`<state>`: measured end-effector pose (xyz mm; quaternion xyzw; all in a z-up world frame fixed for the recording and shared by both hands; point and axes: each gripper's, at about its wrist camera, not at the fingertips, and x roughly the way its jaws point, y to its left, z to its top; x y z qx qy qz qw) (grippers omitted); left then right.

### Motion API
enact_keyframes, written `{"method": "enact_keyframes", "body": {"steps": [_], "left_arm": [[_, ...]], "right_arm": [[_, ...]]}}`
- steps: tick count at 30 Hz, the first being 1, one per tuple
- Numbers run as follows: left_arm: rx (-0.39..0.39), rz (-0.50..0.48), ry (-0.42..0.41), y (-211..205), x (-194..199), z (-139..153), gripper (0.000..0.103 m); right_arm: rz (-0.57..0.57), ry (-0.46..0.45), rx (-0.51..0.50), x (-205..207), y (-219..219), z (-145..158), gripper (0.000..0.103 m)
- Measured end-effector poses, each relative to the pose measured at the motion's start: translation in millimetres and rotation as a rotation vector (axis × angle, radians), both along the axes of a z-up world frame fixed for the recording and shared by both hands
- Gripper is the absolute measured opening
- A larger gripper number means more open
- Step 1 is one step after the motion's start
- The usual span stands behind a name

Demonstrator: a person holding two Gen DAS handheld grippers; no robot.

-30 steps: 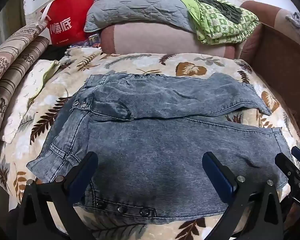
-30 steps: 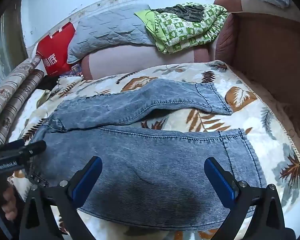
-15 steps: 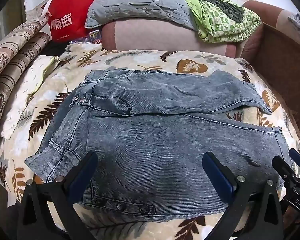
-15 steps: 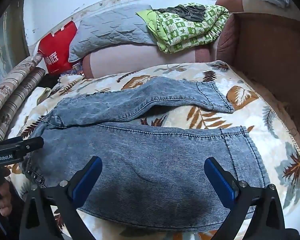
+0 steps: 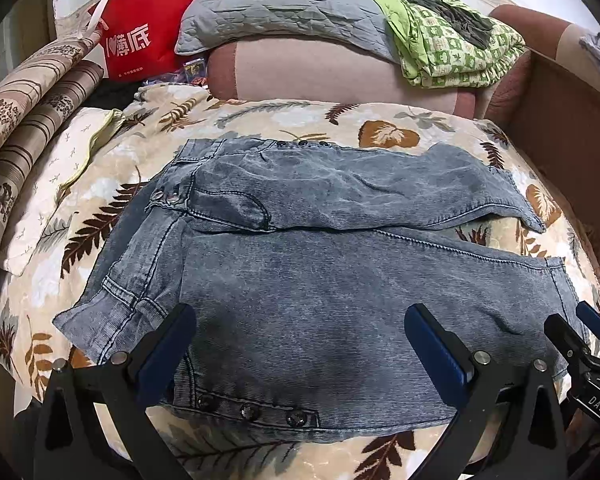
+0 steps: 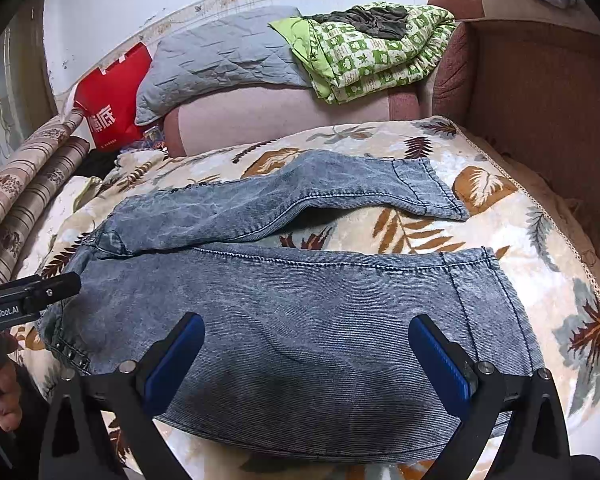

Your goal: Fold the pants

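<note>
Faded blue denim pants point(image 5: 320, 264) point(image 6: 300, 312) lie spread flat on a leaf-patterned blanket point(image 5: 384, 136) point(image 6: 480, 188), waist to the left, both legs running right with a gap between the cuffs. My left gripper point(image 5: 300, 344) hovers open over the near leg beside the waistband studs, nothing between its blue pads. Over the near leg toward the cuff, my right gripper point(image 6: 306, 354) hangs open too. Each gripper shows at the edge of the other's view: the right one point(image 5: 580, 332), the left one point(image 6: 32, 292) with a hand below it.
At the back sit a pink sofa bolster point(image 5: 320, 68), a grey quilted cushion point(image 5: 284, 4), a green checked blanket point(image 5: 452, 48) and a red bag point(image 5: 140, 36). Striped rolled fabric point(image 5: 16, 120) lines the left. A brown sofa arm point(image 6: 540, 92) bounds the right.
Both views have shifted slightly back and up, so the pants sit a little lower in frame. The pants themselves have not moved and both grippers stay open.
</note>
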<state>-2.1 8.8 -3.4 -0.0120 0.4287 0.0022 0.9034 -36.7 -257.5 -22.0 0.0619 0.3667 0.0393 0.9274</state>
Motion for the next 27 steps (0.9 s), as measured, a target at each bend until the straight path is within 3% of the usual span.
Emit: {"method": "enact_keyframes", "body": {"steps": [15, 21, 24, 27], "left_arm": [[-0.038, 0.018, 0.003, 17, -3, 0, 0.103], [-0.133, 0.215, 0.021, 95, -11, -12, 0.103], [-0.098, 0.326, 0.053, 135, -14, -21, 0.103], [-0.114, 0.389, 0.082, 161, -18, -31, 0.103]], "right_arm": [[-0.006, 0.012, 0.009, 1, -3, 1, 0.103], [-0.05, 0.042, 0.106, -16, -36, 17, 0.103], [-0.135, 0.124, 0.186, -29, -79, 14, 0.103], [-0.248, 0.234, 0.246, -37, -122, 6, 0.103]]}}
